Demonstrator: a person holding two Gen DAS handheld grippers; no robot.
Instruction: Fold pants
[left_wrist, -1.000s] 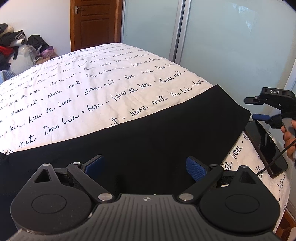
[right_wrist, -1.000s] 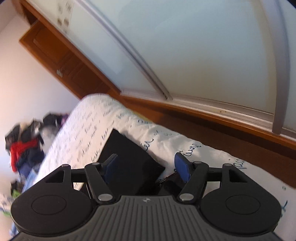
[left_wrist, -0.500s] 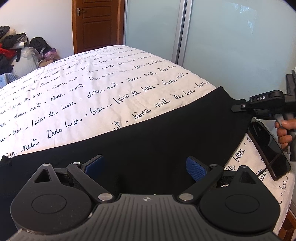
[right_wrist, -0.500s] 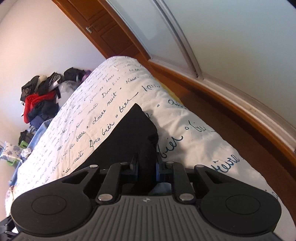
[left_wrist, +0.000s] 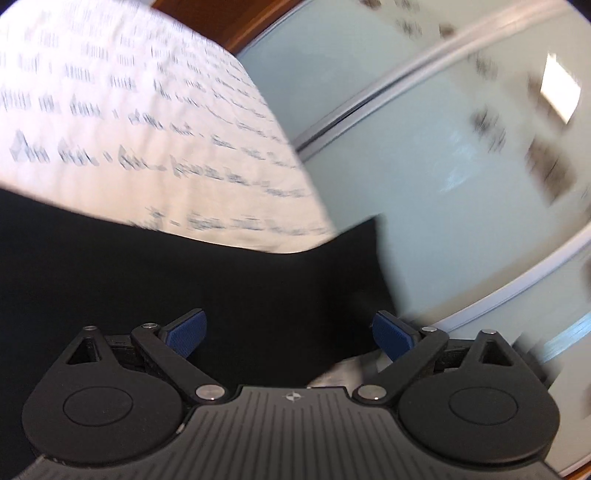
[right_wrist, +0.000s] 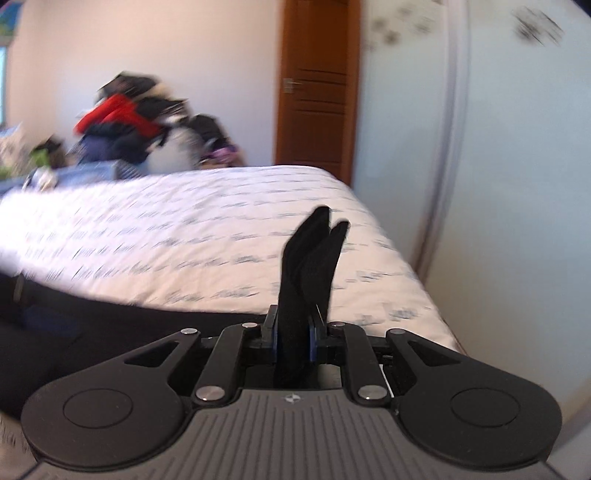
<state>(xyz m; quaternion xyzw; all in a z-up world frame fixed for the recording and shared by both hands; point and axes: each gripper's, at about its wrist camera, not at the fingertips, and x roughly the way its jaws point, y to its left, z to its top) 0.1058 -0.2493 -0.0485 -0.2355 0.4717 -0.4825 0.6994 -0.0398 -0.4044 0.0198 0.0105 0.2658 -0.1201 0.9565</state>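
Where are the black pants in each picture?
Left wrist: the pants spread across the lower half, between the open left gripper's fingers.
Right wrist: a pants end sticks up at centre, pinched in the right gripper.
Shared landmark: the white bedspread with writing.

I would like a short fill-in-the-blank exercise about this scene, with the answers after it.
1. The right gripper is shut on the black ____.
2. The left gripper has its jaws ____.
3. The bedcover is white with dark ____.
4. The door is made of ____.

Answers: pants; open; writing; wood
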